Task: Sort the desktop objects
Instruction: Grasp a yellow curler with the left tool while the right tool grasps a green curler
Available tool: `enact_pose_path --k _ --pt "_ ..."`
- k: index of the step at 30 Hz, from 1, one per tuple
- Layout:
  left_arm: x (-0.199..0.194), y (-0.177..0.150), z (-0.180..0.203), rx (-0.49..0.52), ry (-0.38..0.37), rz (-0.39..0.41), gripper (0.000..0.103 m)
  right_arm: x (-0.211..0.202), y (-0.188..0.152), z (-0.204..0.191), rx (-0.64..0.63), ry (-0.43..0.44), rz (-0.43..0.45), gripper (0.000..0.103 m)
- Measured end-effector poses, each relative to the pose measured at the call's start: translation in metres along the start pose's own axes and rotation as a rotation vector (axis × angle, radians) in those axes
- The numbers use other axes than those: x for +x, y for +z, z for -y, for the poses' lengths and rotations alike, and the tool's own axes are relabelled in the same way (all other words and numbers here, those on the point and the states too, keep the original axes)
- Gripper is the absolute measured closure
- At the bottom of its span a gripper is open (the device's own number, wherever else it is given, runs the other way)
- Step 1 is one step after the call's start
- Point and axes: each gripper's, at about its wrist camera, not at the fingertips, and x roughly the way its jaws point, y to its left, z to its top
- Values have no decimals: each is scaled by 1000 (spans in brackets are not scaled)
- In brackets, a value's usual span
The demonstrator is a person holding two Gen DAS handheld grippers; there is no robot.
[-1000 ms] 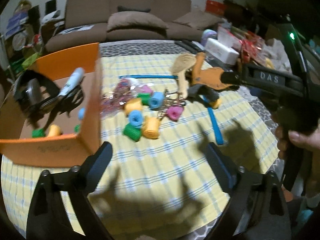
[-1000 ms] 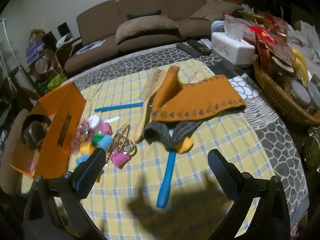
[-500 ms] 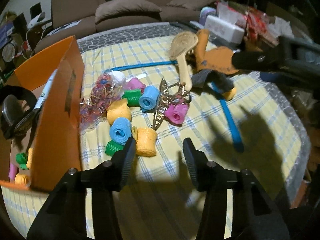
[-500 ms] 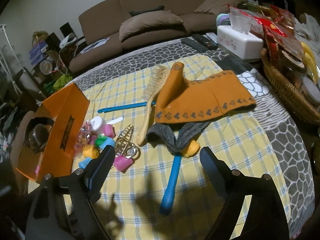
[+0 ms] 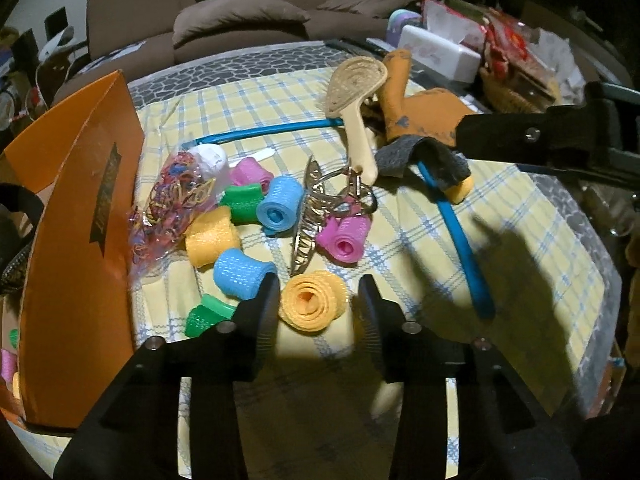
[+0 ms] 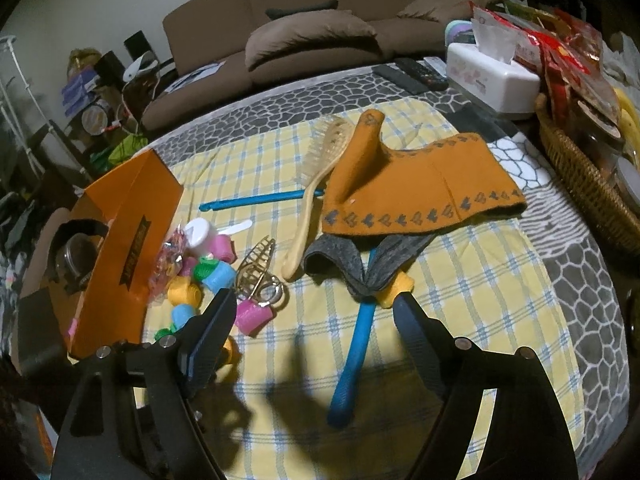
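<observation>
A pile of coloured hair rollers lies on the checked cloth beside an orange box (image 5: 80, 220). My left gripper (image 5: 316, 300) is low over the pile. A yellow-orange roller (image 5: 312, 300) rests on the cloth between its closing jaws, with a small gap at the right finger. Blue rollers (image 5: 240, 276), a pink roller (image 5: 344, 236), a green roller (image 5: 204, 316) and a gold hair claw (image 5: 316, 216) lie just beyond. My right gripper (image 6: 314, 312) hovers with its jaws closing on nothing, above a blue stick (image 6: 352, 360).
A wooden hairbrush (image 6: 316, 184), an orange felt cloth (image 6: 420, 184) and a grey cloth (image 6: 360, 264) lie mid-table. A bag of elastic bands (image 5: 172, 196) leans on the box. A tissue box (image 6: 492, 76), remotes (image 6: 412, 74) and a wicker basket (image 6: 584, 176) crowd the right edge.
My left gripper came forward and down to the roller pile, and its jaws narrowed around the yellow-orange roller. The right gripper's jaws narrowed a little; it hardly moved.
</observation>
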Motion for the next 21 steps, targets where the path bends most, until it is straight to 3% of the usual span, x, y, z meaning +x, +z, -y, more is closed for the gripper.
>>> enact_pose_path --k 5,8,16,21 --pt "2 1 3 17 0 22 63 1 0 -5 -13 -1 -3 20" --pt "0 2 3 25 20 34 78 2 -1 -7 -21 -4 -6 20" --pt "-16 7 -19 -105 -73 39 79 4 -2 -7 -29 1 -10 20" --pt "-56 21 -21 -122 -127 126 79 4 -2 -5 -18 25 -12 21"
